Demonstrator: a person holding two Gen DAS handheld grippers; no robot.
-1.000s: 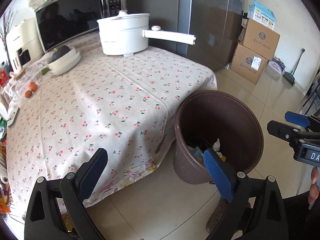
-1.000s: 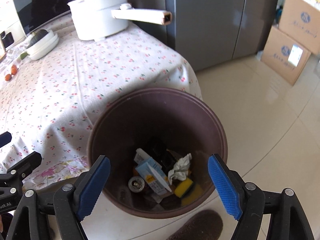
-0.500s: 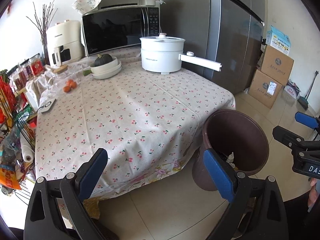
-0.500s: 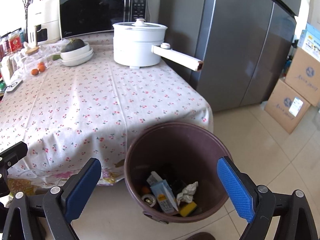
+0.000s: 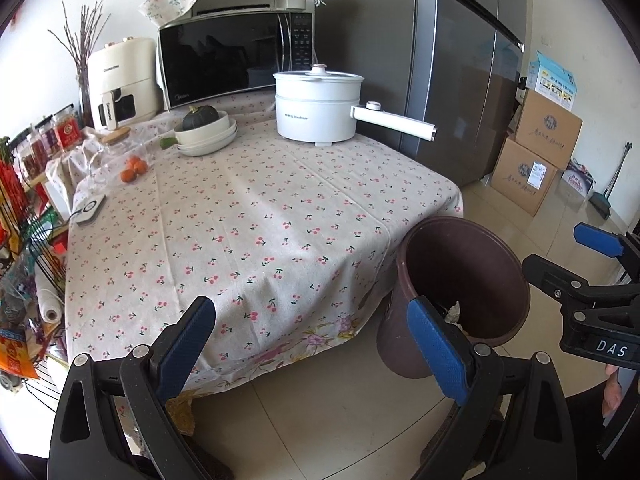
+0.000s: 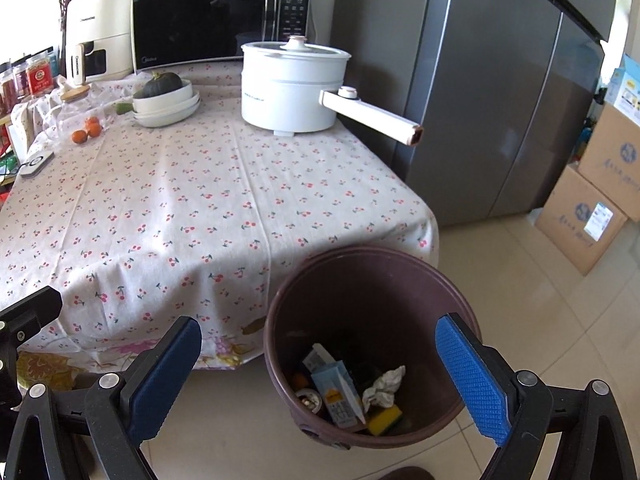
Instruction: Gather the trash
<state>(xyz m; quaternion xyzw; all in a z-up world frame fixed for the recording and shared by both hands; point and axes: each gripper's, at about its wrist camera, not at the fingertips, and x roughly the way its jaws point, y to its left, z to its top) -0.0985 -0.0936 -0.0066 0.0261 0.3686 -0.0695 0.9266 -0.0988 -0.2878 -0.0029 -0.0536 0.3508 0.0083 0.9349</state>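
Observation:
A brown trash bin [image 6: 400,264] stands on the floor at the table's near right corner; it also shows in the left wrist view [image 5: 404,288]. Inside it lie a blue carton [image 6: 336,392], crumpled paper [image 6: 384,386], a yellow sponge [image 6: 384,420] and a can [image 6: 310,398]. My left gripper [image 5: 312,332] is open and empty, held back from the table's front edge. My right gripper [image 6: 316,364] is open and empty, above and in front of the bin; it also shows at the right of the left wrist view [image 5: 576,260].
The table [image 5: 248,216] has a cherry-print cloth. At its back stand a white electric pot [image 5: 320,108] with a long handle, stacked bowls with a squash [image 5: 206,128], oranges [image 5: 134,168], a microwave [image 5: 236,60]. A fridge [image 5: 460,60] and cardboard boxes [image 5: 536,152] stand on the right, a wire rack [image 5: 24,240] on the left.
Both grippers have drawn back and risen from the bin. More of the table and room is in view. Both stay open and empty.

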